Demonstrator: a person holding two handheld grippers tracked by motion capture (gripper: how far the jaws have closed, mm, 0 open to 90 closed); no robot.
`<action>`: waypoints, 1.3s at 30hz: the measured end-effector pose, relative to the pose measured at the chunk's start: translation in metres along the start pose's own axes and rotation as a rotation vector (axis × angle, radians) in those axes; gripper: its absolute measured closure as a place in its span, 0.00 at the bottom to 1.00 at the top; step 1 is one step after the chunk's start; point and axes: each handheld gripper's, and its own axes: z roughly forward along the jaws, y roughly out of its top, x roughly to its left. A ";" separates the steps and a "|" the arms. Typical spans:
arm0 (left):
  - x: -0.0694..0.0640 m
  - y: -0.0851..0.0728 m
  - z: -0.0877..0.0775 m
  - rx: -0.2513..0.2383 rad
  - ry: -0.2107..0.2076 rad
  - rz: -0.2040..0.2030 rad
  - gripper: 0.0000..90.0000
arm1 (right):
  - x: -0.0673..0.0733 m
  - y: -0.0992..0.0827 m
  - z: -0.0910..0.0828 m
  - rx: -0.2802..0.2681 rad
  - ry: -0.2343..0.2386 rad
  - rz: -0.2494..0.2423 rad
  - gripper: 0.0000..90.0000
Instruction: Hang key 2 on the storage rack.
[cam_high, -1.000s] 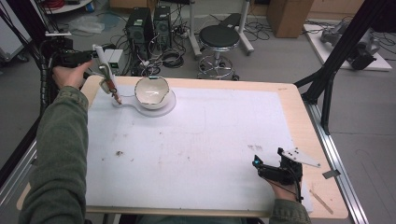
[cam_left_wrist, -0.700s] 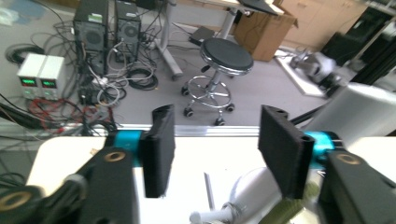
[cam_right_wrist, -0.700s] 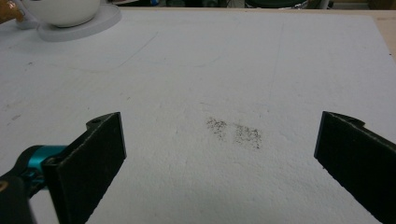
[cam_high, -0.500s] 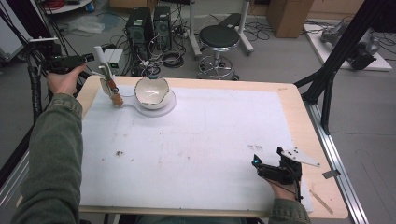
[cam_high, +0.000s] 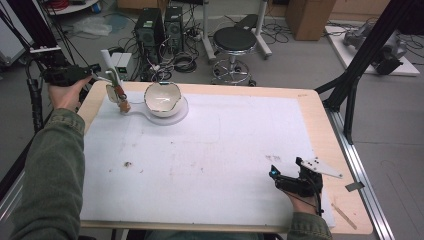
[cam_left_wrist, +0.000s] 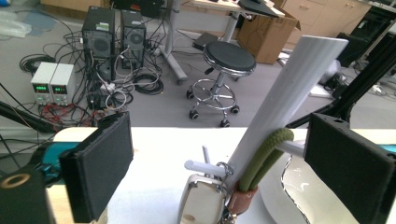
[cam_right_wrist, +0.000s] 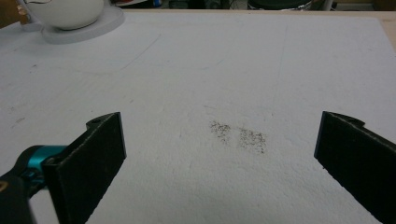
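left tongs (cam_left_wrist: 219, 154) just opened wide around keychain (cam_left_wrist: 219, 196) | right tongs (cam_right_wrist: 219, 154) wide | bowl (cam_high: 162, 98) contents unclear

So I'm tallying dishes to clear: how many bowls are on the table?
1. The white bowl sits on a round grey base at the table's far left, beside the key ring stand.

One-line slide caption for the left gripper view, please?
Left gripper, jaws just opened, straddling a key ring hung by its green loop on a white post.
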 end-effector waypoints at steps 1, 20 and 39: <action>0.000 0.000 -0.001 0.003 0.002 0.000 0.08 | 0.000 0.000 0.000 -0.001 0.001 0.003 0.01; -0.010 -0.030 -0.024 -0.010 -0.028 -0.021 0.06 | 0.001 0.001 0.001 -0.002 0.009 -0.004 0.01; -0.026 -0.066 -0.040 -0.018 -0.021 0.019 0.06 | 0.000 0.001 -0.002 -0.012 0.010 0.005 0.01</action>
